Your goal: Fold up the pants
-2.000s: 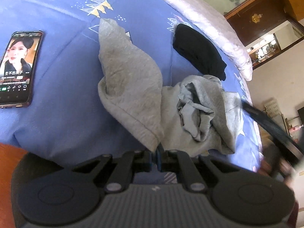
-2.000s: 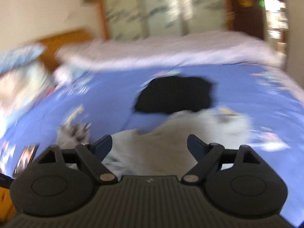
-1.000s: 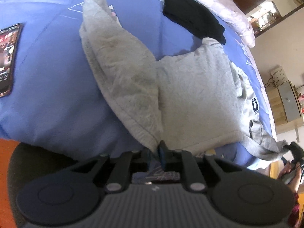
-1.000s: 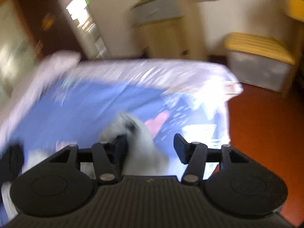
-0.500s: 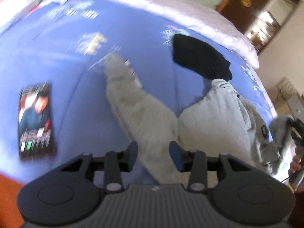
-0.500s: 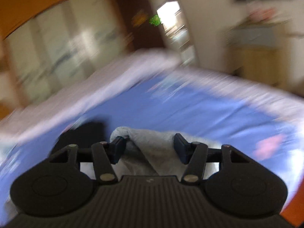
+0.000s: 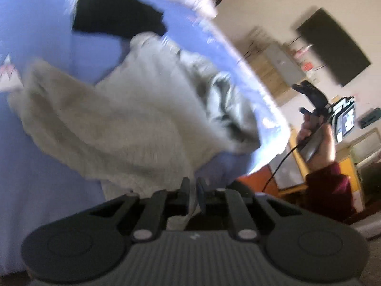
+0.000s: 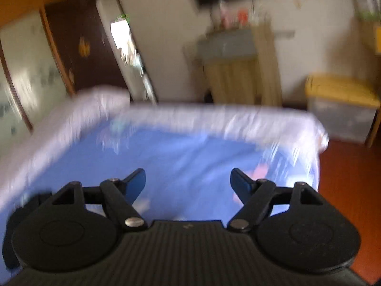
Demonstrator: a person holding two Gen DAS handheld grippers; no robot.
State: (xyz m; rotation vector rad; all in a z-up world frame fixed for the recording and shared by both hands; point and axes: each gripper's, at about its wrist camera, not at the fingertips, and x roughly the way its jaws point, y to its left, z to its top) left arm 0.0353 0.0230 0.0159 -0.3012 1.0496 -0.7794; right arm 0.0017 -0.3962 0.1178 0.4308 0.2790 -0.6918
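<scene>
The grey pants (image 7: pixel 133 124) lie spread on a bed covered by a blue sheet (image 7: pixel 47 186) with small printed patterns; one leg stretches to the left and the waist part is bunched toward the right edge of the bed. The left gripper (image 7: pixel 193 191) has its two fingers almost closed together and pinches the near edge of the grey cloth between them. Behind the pants a folded black garment (image 7: pixel 114 19) rests on the sheet, touching or nearly touching the far end of the grey cloth; the blur does not allow to say which. A white quilt (image 8: pixel 100 104) runs along the far border of the bed.

The right gripper (image 8: pixel 188 183) is held over the blue sheet (image 8: pixel 181 157) with its fingers wide apart and nothing between them. In the left wrist view this gripper (image 7: pixel 309 95) is seen beside the bed, raised in a hand (image 7: pixel 314 133) with a dark red sleeve.

The room has a reddish wooden floor (image 8: pixel 345 190), pale walls, a dark wooden door (image 8: pixel 78 45), a small cabinet (image 8: pixel 233 71) against the wall, a plastic box with yellow lid (image 8: pixel 343 104) and a dark screen (image 7: pixel 333 47) on the wall. Both views are blurred
</scene>
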